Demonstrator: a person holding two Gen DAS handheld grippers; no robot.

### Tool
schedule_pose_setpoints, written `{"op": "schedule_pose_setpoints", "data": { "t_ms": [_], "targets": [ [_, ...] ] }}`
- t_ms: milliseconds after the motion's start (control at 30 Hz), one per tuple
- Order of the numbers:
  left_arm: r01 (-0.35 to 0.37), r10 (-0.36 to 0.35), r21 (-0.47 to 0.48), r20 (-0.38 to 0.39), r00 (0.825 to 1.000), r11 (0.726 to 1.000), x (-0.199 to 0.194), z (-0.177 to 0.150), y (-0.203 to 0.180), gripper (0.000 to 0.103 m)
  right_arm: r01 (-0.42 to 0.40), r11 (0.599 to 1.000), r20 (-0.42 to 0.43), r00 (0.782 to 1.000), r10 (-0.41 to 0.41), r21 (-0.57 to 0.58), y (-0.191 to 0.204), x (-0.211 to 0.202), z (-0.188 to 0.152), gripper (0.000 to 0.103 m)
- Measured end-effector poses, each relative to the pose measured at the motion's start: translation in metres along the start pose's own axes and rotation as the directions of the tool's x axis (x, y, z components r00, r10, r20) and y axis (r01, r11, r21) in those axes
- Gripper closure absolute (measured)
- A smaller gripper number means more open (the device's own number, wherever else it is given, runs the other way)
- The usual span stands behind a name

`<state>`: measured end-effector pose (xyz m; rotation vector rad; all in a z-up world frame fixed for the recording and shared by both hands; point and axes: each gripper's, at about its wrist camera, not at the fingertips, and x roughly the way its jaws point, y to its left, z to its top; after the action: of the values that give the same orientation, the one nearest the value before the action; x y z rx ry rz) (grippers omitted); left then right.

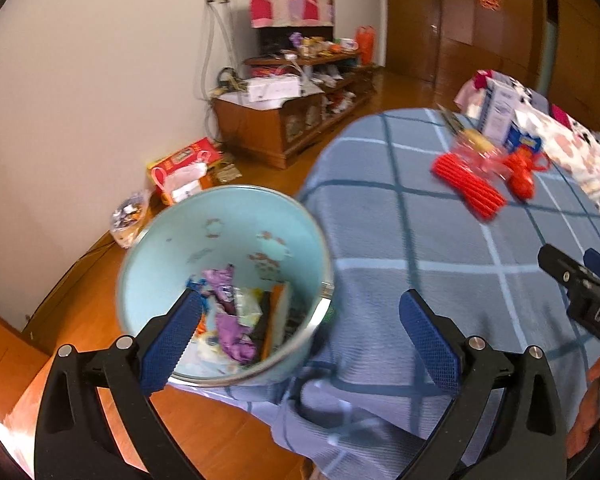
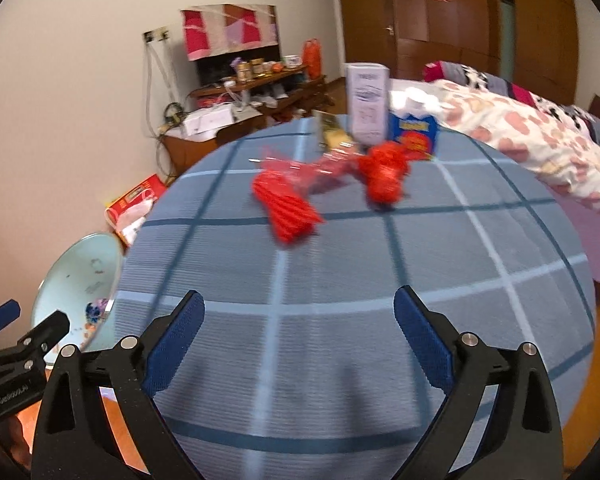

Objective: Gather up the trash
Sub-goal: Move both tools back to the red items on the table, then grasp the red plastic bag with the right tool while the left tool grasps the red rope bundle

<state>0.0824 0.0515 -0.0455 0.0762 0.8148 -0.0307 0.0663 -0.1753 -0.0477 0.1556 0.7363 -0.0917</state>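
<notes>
Left gripper (image 1: 300, 330): jaws wide apart, nothing between them, hovering over the bin (image 1: 224, 280) rim and table (image 1: 439, 240) edge. Right gripper (image 2: 300, 330): jaws wide apart, empty, above the bare tablecloth. Bin: beside the table, wrappers inside. Red bundle (image 2: 288, 208), red ball (image 2: 385, 176), boxes (image 2: 413, 136): far side of the table.

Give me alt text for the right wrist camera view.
Open, empty right gripper above a round table with a blue checked cloth; red wrappers, a red bundle and small boxes lie at its far side.
</notes>
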Motion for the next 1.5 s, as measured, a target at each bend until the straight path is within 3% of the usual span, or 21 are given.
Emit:
{"op": "schedule_pose_setpoints", "data": {
  "t_ms": [233, 300, 467, 767, 1000, 1033, 1100, 1133, 1200, 1367, 1500],
  "targets": [
    [0.067, -0.065, 0.049, -0.054, 0.996, 0.997, 0.019, -0.007, -0.035, 0.006, 0.054, 0.994, 0.0, 0.999, -0.054, 0.1, -0.057, 0.002, 0.0, 0.011],
    [0.079, -0.076, 0.05, -0.063, 0.995, 0.996, 0.025, -0.007, -0.04, 0.006, 0.056, 0.991, -0.009, 0.998, -0.055, 0.121, -0.07, 0.005, 0.003, 0.024],
    [0.1, -0.097, 0.041, -0.07, 0.993, 0.994, 0.043, 0.004, -0.054, 0.007, 0.058, 0.986, -0.025, 0.998, -0.055, 0.154, -0.095, 0.019, 0.015, 0.035],
    [0.143, -0.14, 0.05, -0.062, 0.988, 0.988, 0.068, 0.039, -0.094, 0.009, 0.038, 0.992, -0.033, 0.999, -0.034, 0.121, -0.096, 0.063, 0.066, 0.052],
    [0.147, -0.143, 0.048, -0.062, 0.988, 0.988, 0.081, 0.06, -0.12, 0.009, 0.01, 0.995, -0.085, 0.996, -0.001, 0.101, -0.087, 0.112, 0.096, 0.054],
    [0.147, -0.145, 0.04, -0.064, 0.987, 0.988, 0.084, 0.063, -0.124, 0.009, 0.005, 0.995, -0.098, 0.995, 0.005, 0.101, -0.086, 0.119, 0.097, 0.056],
    [0.147, -0.145, 0.021, -0.068, 0.987, 0.989, 0.09, 0.068, -0.13, 0.009, -0.017, 0.994, -0.133, 0.991, 0.032, 0.108, -0.088, 0.13, 0.096, 0.085],
    [0.149, -0.148, 0.009, -0.068, 0.987, 0.989, 0.092, 0.07, -0.132, 0.009, -0.027, 0.992, -0.14, 0.989, 0.044, 0.12, -0.091, 0.131, 0.095, 0.086],
    [0.149, -0.15, -0.027, -0.066, 0.986, 0.988, 0.099, 0.075, -0.137, 0.009, -0.057, 0.986, -0.129, 0.989, 0.078, 0.154, -0.099, 0.126, 0.091, 0.09],
    [0.159, -0.167, -0.098, -0.084, 0.982, 0.982, 0.116, 0.083, -0.15, 0.009, -0.03, 0.992, -0.068, 0.997, 0.038, 0.124, -0.106, 0.079, 0.079, 0.09],
    [0.148, -0.161, -0.124, -0.103, 0.982, 0.981, 0.128, 0.085, -0.159, 0.014, -0.039, 0.985, -0.057, 0.997, 0.049, 0.169, -0.12, 0.056, 0.066, 0.09]
  ]
}}
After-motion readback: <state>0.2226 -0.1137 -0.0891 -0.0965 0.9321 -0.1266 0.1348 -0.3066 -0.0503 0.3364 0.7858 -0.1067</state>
